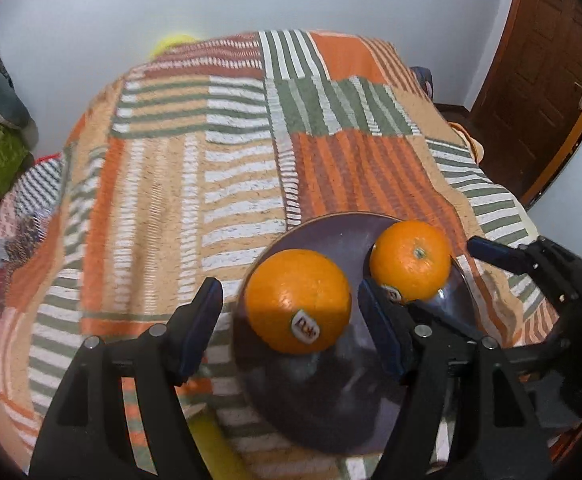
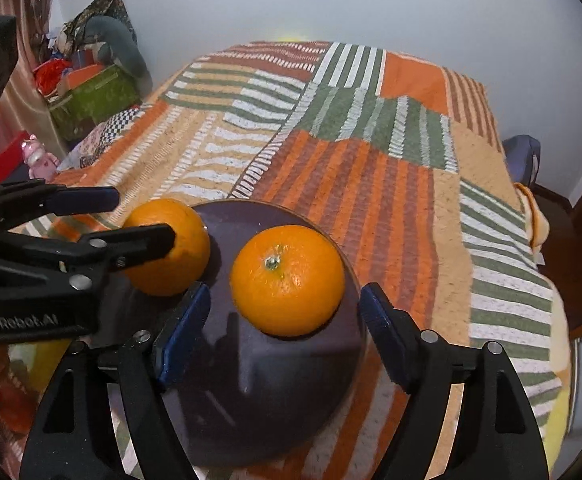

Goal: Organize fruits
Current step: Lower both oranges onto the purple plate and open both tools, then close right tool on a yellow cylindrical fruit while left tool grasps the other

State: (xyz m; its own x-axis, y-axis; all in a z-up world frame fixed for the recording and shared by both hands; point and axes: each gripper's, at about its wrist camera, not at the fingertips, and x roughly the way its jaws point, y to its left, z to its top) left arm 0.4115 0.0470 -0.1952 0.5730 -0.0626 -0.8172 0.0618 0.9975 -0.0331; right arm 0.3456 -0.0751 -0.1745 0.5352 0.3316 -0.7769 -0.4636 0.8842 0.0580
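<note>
Two oranges lie on a dark purple plate [image 1: 331, 408] on the striped bedspread. In the left wrist view the stickered orange [image 1: 298, 301] sits between the open fingers of my left gripper [image 1: 291, 320], touching neither pad. The second orange [image 1: 410, 259] lies to its right, with my right gripper [image 1: 423, 272] around it. In the right wrist view that orange [image 2: 287, 280] sits between the open fingers of my right gripper [image 2: 285, 320]. The stickered orange [image 2: 171, 246] is at left, flanked by the left gripper's fingers [image 2: 147, 240]. The plate [image 2: 259, 400] fills the foreground.
The striped orange, green and white bedspread [image 1: 211, 168] covers the bed. A brown door [image 1: 539, 80] stands at right. A green box [image 2: 91, 100] and clutter sit left of the bed. A yellow object [image 1: 211, 440] lies near the plate's front edge.
</note>
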